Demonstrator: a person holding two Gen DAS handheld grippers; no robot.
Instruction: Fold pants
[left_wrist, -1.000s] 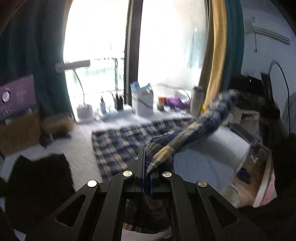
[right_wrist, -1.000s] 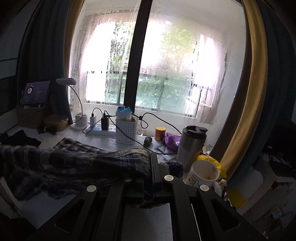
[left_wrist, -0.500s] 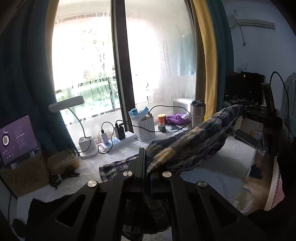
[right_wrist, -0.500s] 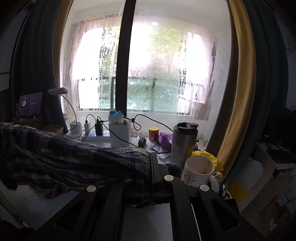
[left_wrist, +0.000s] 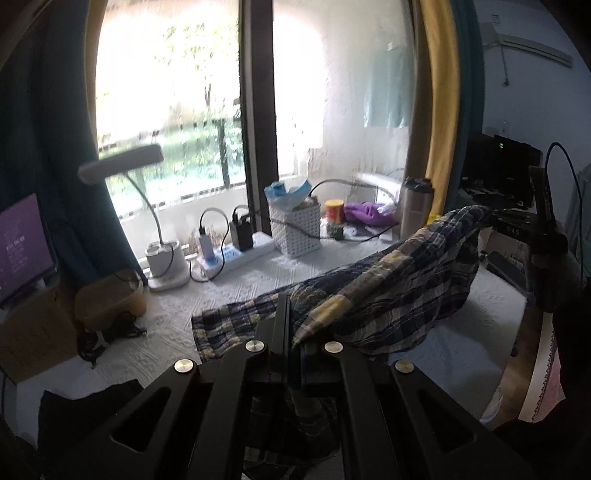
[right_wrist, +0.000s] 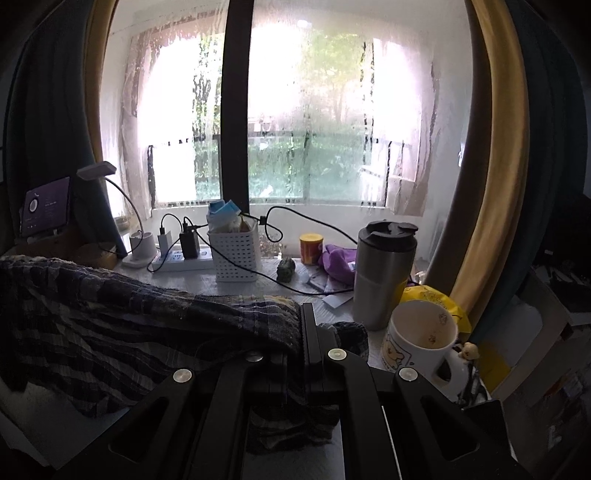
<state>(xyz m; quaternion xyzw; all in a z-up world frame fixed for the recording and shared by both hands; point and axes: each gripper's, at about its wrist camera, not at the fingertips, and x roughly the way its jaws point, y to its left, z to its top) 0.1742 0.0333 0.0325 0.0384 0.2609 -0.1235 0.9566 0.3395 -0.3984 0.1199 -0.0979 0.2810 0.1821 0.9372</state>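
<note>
The plaid blue, white and yellow pants hang stretched between my two grippers above the white bed surface. My left gripper is shut on one end of the cloth. My right gripper is shut on the other end, and the pants drape away to its left. In the left wrist view the right gripper shows at the far right, holding the raised end. A lower part of the pants still rests on the bed.
Along the window sill stand a desk lamp, a power strip, a white basket, a yellow can, a steel tumbler and a mug. A black garment lies at the bed's near left.
Both grippers have risen with the pants, lifting most of the cloth off the bed. The spread part on the bed has shrunk to a small patch.
</note>
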